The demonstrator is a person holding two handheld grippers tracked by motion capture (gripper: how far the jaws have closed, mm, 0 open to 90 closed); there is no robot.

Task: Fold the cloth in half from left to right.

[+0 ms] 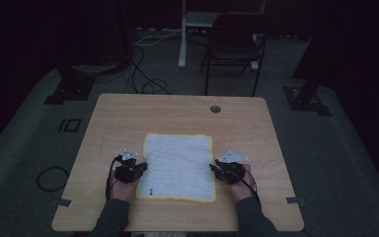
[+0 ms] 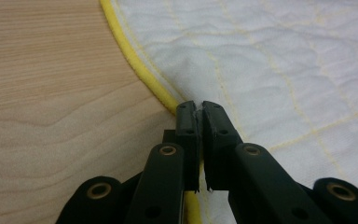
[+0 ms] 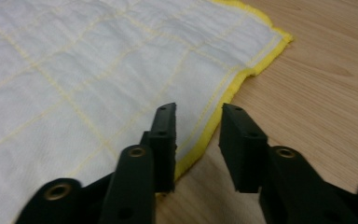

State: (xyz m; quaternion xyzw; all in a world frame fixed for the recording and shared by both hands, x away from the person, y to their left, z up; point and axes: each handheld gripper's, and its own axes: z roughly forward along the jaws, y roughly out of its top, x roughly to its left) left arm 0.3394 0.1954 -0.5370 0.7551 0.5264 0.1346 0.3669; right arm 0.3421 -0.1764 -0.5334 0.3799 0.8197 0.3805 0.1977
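Left gripper (image 2: 199, 108): nearest the lens in its own view, jaws pinched together on the yellow-bound edge of the white quilted cloth with yellow stitching (image 2: 270, 70); a sliver of fabric showed between the tips.
Right gripper (image 3: 198, 114): jaws stood partly apart, straddling the yellow border; the pads did not yet press on the hem, which ran between them.
Cloth from each gripper: it lay inward of both, to the right of the left gripper (image 1: 137, 168) and to the left of the right gripper (image 1: 218, 170), flat on the light wooden table (image 1: 128, 113).
Long axis: the cloth (image 1: 177, 165) ran away from the person, its long sides under the two grippers.
Nearer hand: neither; each sat at its own long side, toward the near end.
Turning relation: the right-hand hem lay inside the right jaws, so that gripper probably needed only to close.
Views: the gripper views showed grip and gap; the high view was too dark for that but showed both hands level with each other.
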